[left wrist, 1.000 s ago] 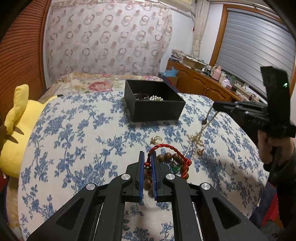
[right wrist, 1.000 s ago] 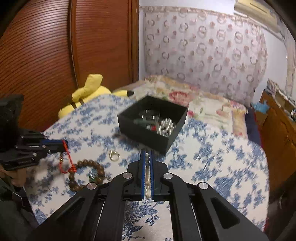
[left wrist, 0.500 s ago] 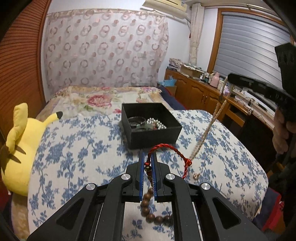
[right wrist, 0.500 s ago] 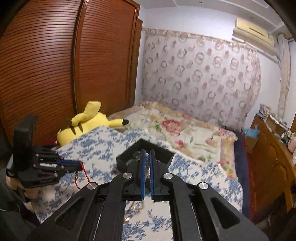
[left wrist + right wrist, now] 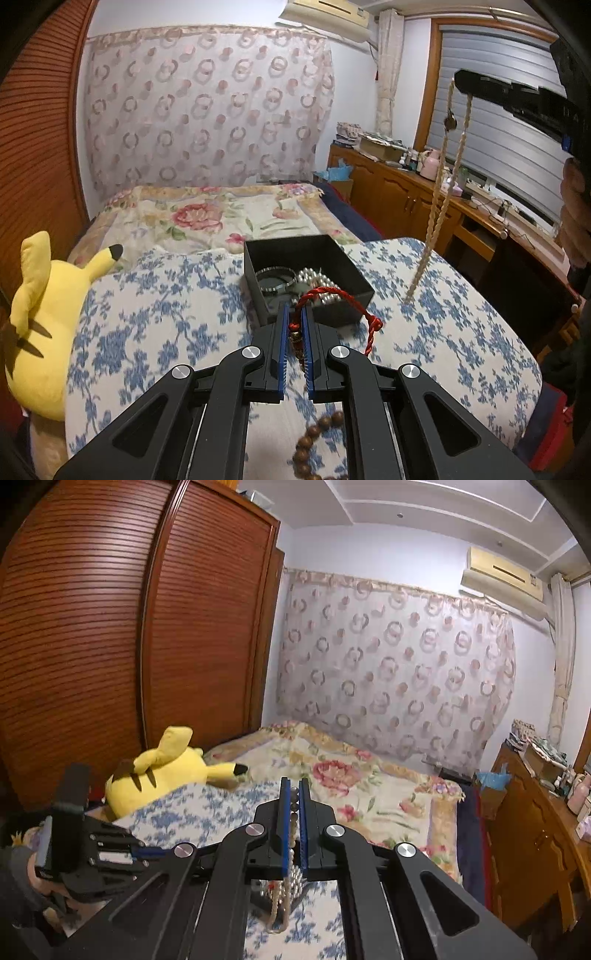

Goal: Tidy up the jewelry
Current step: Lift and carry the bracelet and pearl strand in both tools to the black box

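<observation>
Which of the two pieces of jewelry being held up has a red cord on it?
The wooden bead bracelet in the left gripper; its red cord loops above the fingers. The right gripper holds a pale pearl necklace.

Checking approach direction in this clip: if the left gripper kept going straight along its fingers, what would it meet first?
Probably the black box, near wall: the left gripper, shut on the red cord bracelet, points down at it. Depth is unclear.
</observation>
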The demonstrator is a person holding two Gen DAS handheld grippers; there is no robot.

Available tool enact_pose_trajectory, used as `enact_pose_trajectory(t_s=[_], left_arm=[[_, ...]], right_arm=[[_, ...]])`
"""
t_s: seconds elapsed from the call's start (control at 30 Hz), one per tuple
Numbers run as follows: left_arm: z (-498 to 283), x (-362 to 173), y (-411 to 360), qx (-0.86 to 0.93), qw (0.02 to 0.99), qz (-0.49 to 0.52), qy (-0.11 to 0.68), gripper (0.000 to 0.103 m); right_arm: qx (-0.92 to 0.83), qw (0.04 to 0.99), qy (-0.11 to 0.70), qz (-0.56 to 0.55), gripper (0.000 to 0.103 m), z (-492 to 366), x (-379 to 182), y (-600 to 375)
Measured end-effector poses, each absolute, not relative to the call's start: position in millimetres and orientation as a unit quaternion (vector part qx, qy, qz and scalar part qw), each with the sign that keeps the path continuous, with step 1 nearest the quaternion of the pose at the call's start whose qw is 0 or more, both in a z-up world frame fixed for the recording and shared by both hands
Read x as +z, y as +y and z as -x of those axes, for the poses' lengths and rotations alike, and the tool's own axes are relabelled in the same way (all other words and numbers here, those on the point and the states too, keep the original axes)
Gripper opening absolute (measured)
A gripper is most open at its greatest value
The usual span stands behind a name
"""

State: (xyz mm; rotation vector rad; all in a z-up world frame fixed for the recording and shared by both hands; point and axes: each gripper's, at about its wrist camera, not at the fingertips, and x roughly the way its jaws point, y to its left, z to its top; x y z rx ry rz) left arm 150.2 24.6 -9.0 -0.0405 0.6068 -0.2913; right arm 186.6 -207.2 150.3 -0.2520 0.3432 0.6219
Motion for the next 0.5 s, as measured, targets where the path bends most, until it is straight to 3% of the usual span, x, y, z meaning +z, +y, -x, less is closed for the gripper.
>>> enact_pose_trajectory(t_s=[0.27,0.5], left_arm=[[-179.5,-10.0,23.3,-0.14,0.942,0.019,0.304,0.006],[-202.3,-19.2,22.0,-0.139,0.937,0.016,0.319,0.006]], right_arm=[[0.325,0.925,0.157,0.118,0.005,-212.9,159.2,-196.0],[0.342,0.914,0.189,0.11,0.005,-238.0,122.3,-187.7]])
